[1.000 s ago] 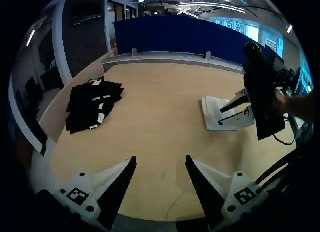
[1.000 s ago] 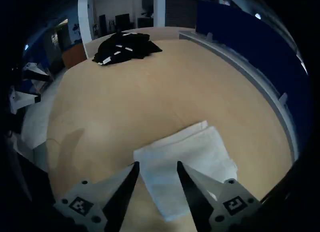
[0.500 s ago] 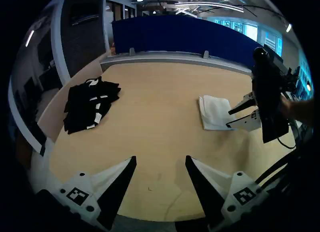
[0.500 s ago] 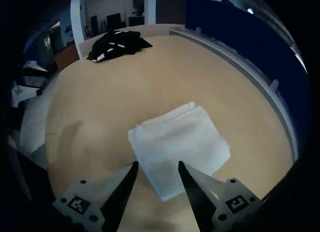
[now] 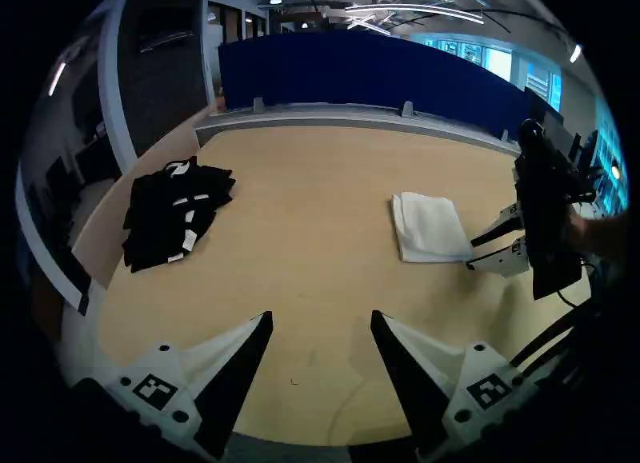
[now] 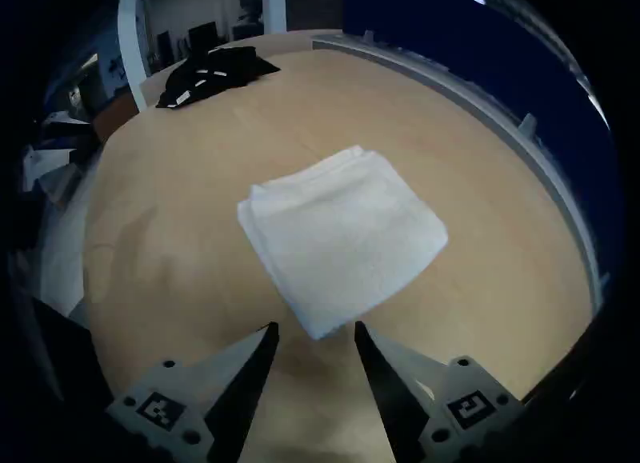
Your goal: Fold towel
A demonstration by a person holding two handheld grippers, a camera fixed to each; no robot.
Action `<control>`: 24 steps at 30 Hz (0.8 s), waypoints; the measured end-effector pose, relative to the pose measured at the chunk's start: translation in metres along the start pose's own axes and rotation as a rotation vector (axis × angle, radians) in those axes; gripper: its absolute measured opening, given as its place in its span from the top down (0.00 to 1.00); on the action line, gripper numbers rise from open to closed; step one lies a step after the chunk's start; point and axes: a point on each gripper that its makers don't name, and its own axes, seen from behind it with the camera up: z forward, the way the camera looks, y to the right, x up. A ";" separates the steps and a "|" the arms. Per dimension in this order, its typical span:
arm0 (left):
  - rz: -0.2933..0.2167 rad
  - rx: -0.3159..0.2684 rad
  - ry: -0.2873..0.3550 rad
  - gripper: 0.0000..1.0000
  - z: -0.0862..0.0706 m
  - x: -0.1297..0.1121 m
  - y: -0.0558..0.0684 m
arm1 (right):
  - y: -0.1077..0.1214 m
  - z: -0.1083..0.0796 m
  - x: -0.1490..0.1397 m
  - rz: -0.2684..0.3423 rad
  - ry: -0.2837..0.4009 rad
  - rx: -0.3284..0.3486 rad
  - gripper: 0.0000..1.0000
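A white towel point(image 6: 342, 234) lies folded into a thick rectangle on the wooden table point(image 6: 200, 183). In the left gripper view the towel point(image 5: 430, 226) sits at the right of the table. My right gripper point(image 6: 316, 337) hovers open just off the towel's near corner, holding nothing. From the left gripper view the right gripper point(image 5: 480, 252) stands just right of the towel, held by a hand point(image 5: 588, 233). My left gripper point(image 5: 320, 323) is open and empty over bare wood near the table's front edge.
A pile of black garments with white tags point(image 5: 172, 211) lies at the table's far left, and the same pile point(image 6: 212, 71) shows at the far end in the right gripper view. A blue partition point(image 5: 360, 71) runs along the table's back edge.
My right gripper has drawn back off the towel, which now lies wholly ahead of its fingertips. The left gripper has barely moved.
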 end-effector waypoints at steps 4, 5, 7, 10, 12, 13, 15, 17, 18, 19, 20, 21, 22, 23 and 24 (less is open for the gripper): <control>0.001 -0.001 0.001 0.09 -0.001 0.000 0.002 | 0.002 0.003 -0.003 0.013 -0.008 -0.005 0.42; 0.002 -0.001 0.001 0.09 -0.001 0.000 0.002 | 0.002 0.004 -0.004 0.018 -0.011 -0.006 0.46; 0.000 0.000 0.001 0.09 -0.002 0.000 0.002 | 0.003 0.005 -0.005 0.030 -0.010 -0.002 0.55; -0.003 0.001 0.001 0.09 -0.002 -0.001 0.001 | 0.003 0.006 -0.005 0.046 -0.007 0.000 0.67; -0.005 0.002 0.001 0.09 -0.002 -0.002 0.001 | 0.003 0.006 -0.004 0.052 -0.005 0.000 0.74; -0.005 0.002 0.000 0.09 -0.002 -0.002 0.001 | 0.003 0.007 -0.004 0.055 -0.004 0.000 0.78; -0.003 0.003 -0.001 0.09 -0.002 -0.003 0.001 | 0.003 0.007 -0.004 0.058 -0.003 -0.001 0.87; 0.001 0.003 -0.001 0.09 -0.002 -0.003 0.001 | 0.003 0.008 -0.004 0.061 -0.003 -0.004 0.95; 0.002 0.003 -0.001 0.09 -0.002 -0.002 0.001 | 0.003 0.009 -0.004 0.063 -0.001 -0.004 0.96; 0.003 0.003 -0.001 0.09 -0.003 -0.002 0.001 | 0.003 0.009 -0.004 0.065 0.002 -0.005 0.97; 0.004 0.003 0.000 0.09 -0.003 -0.002 0.001 | 0.003 0.010 -0.003 0.067 0.005 -0.005 0.97; 0.004 0.002 0.000 0.09 -0.003 -0.002 0.001 | 0.003 0.010 -0.003 0.068 0.008 -0.005 0.97; 0.004 0.001 0.001 0.09 -0.004 -0.001 0.001 | 0.003 0.010 -0.002 0.069 0.011 -0.005 0.98; 0.004 0.001 0.001 0.09 -0.004 -0.001 0.001 | 0.003 0.010 -0.002 0.070 0.014 -0.004 0.98; 0.003 0.000 0.001 0.09 -0.005 -0.001 0.001 | 0.003 0.009 0.000 0.068 0.018 -0.006 0.98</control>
